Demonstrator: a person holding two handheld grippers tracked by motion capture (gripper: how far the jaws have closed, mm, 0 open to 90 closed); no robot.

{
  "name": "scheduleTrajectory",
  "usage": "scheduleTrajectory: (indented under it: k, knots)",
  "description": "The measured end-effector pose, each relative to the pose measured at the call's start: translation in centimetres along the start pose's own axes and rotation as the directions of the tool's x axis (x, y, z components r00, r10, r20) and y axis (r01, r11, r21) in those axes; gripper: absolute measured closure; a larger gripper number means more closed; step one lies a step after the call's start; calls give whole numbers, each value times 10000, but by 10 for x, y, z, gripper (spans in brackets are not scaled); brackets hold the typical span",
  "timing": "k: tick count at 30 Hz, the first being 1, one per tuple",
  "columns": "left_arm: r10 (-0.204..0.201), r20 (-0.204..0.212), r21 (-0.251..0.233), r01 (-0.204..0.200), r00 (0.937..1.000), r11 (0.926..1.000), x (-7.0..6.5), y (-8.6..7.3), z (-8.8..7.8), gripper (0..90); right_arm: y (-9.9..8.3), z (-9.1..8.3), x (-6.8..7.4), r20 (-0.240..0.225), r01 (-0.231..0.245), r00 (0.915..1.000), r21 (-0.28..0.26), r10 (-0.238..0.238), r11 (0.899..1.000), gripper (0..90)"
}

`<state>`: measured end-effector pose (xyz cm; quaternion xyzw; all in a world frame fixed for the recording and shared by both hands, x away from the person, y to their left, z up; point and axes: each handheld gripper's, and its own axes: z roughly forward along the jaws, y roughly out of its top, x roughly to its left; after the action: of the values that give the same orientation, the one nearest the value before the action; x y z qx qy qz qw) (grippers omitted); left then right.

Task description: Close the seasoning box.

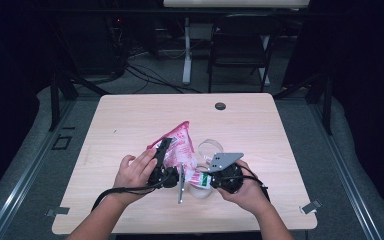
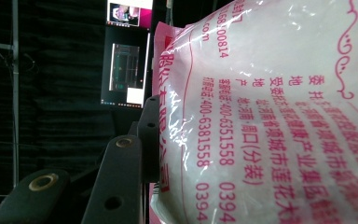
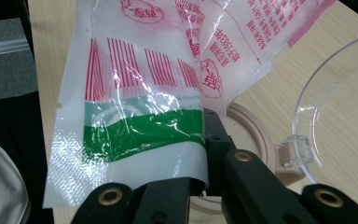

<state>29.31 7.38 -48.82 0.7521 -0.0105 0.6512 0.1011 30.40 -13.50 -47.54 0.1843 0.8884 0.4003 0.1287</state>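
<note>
Between both hands, the soft, slippery bag (image 1: pixel 180 147) sags: left gripper (image 1: pixel 161 157) clamps its body, right gripper (image 3: pixel 200 184) pinches its thin edge.

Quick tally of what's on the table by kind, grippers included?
Grippers: 2, left gripper and right gripper
Printed plastic bag: 1
Clear container: 1
Beige lid: 1
Total: 5

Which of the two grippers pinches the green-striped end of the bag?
The right gripper: its jaws are shut on the bag's green-banded edge. The left gripper holds the bag's bulging pink-printed side instead, jaws wider apart.
</note>
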Motion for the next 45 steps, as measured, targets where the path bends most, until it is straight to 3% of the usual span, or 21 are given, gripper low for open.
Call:
scheduleTrajectory:
  k: [45]
  knots:
    - [35,-143,3,-35,9999,10000,4,1,-2,636,0,1,0,10,9,10000,-12,-9,10000,900]
